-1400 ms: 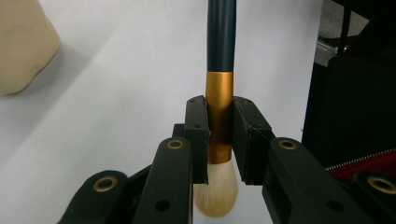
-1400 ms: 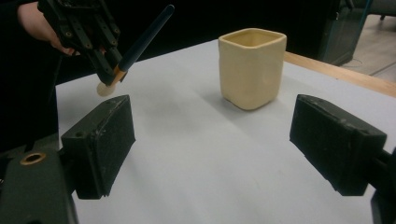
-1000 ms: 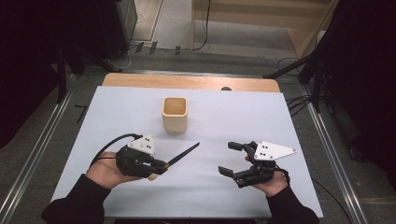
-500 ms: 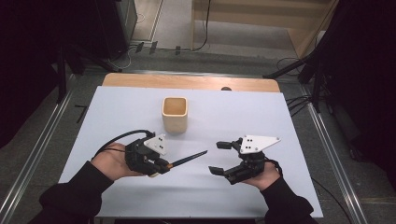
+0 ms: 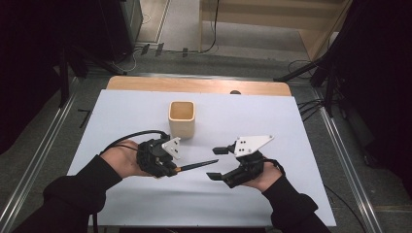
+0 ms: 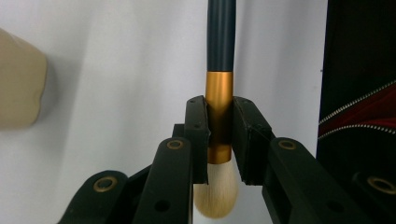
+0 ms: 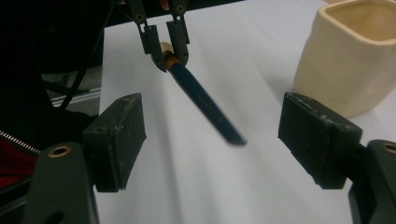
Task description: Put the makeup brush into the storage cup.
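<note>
My left gripper (image 5: pixel 171 170) is shut on a makeup brush (image 5: pixel 197 165) with a dark blue handle, gold ferrule and pale bristles. In the left gripper view the pads (image 6: pixel 198 135) clamp the ferrule of the brush (image 6: pixel 219 70), bristles toward the camera. The handle points right at my right gripper (image 5: pixel 216 163). That gripper's jaws stand wide and have just been closing a little. In the right gripper view the brush (image 7: pixel 205 105) ends in the gap ahead of the right gripper (image 7: pixel 210 135), and neither pad touches it. A cream cup (image 5: pixel 182 118) stands upright behind both grippers.
A white sheet (image 5: pixel 286 126) covers the table, with a wooden strip (image 5: pixel 194 85) along its far edge. The cup (image 7: pixel 355 56) rises at the right of the right gripper view. Metal rails run along both table sides, and cables lie on the floor beyond.
Both hands have drawn toward the middle, the right one moving left the most. The brush handle now lies flatter and its end has come up to the right gripper's jaws.
</note>
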`<act>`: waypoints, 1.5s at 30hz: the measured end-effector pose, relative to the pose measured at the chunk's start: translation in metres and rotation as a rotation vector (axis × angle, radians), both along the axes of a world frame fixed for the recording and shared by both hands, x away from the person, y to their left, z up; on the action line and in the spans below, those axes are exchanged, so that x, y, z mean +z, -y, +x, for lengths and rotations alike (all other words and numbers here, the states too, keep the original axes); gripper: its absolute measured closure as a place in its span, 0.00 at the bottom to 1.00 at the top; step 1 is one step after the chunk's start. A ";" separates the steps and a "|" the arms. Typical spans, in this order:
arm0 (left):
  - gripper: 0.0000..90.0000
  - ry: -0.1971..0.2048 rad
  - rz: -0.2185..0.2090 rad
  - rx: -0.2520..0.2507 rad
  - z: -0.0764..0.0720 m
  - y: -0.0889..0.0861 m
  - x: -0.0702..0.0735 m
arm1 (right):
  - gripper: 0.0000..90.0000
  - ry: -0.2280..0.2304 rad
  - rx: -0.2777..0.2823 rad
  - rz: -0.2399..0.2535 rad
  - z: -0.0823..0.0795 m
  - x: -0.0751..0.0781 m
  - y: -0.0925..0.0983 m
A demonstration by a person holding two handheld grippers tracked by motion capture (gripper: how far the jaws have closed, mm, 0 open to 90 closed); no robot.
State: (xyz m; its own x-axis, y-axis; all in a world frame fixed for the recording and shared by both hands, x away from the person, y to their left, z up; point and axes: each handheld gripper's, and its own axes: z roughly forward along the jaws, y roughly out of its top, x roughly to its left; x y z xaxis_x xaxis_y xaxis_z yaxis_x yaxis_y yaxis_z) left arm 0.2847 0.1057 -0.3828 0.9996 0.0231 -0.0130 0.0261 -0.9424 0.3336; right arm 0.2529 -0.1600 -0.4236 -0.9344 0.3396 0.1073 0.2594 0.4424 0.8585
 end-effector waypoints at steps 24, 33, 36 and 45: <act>0.87 0.017 0.207 -0.104 0.001 0.027 0.000 | 0.38 -0.083 0.100 -0.145 0.012 -0.015 -0.042; 0.87 0.034 0.290 -0.134 0.000 0.038 -0.002 | 0.50 -0.114 0.114 -0.178 0.018 -0.022 -0.052; 0.87 0.040 0.294 -0.142 0.000 0.039 -0.004 | 0.58 -0.126 0.124 -0.188 0.018 -0.025 -0.057; 0.87 0.036 0.298 -0.145 0.001 0.039 -0.003 | 0.78 -0.133 0.129 -0.191 0.018 -0.035 -0.059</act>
